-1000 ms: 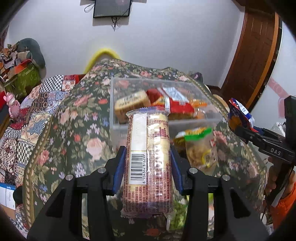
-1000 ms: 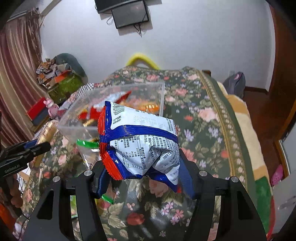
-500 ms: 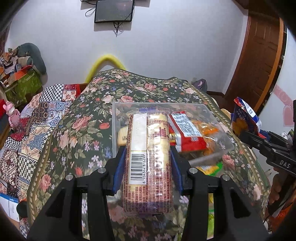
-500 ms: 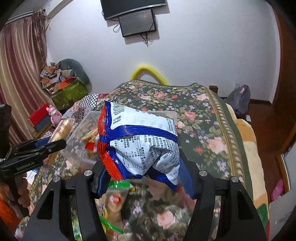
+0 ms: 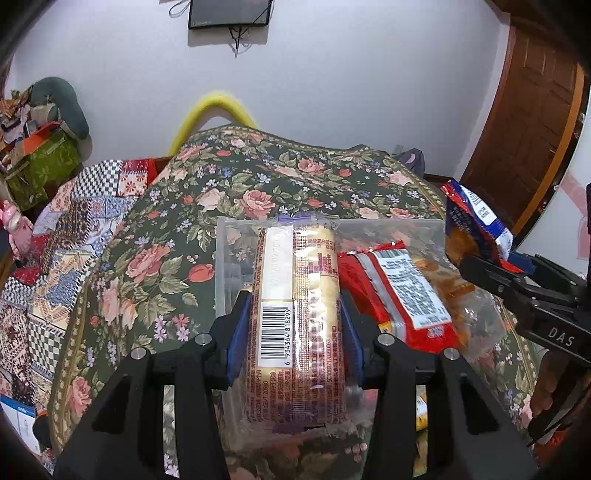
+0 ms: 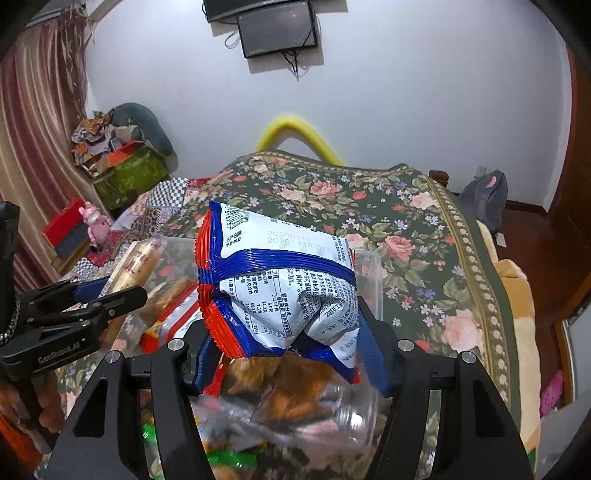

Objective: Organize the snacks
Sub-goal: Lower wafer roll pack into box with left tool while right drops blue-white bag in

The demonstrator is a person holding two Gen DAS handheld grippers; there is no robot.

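My left gripper [image 5: 293,328] is shut on a long beige biscuit pack [image 5: 299,314] with a barcode and holds it over the clear plastic box [image 5: 236,251] on the floral bedspread. A red-and-white snack pack [image 5: 399,295] and orange snacks lie in the box. My right gripper [image 6: 291,354] is shut on a blue, white and red chip bag [image 6: 280,291] above the box's right side [image 6: 373,280]. The right gripper with its bag shows at the right of the left wrist view [image 5: 476,236]. The left gripper with the biscuit pack shows in the right wrist view [image 6: 110,291].
The floral bedspread [image 5: 258,192] covers the surface around the box. A patchwork quilt [image 5: 74,221] lies to the left. Loose snack bags with green wrappers [image 6: 229,459] lie near the front. A wall with a mounted screen [image 6: 277,33] is behind.
Both grippers have moved forward and up over the clear box, still holding their packs. The box now lies beneath both packs.
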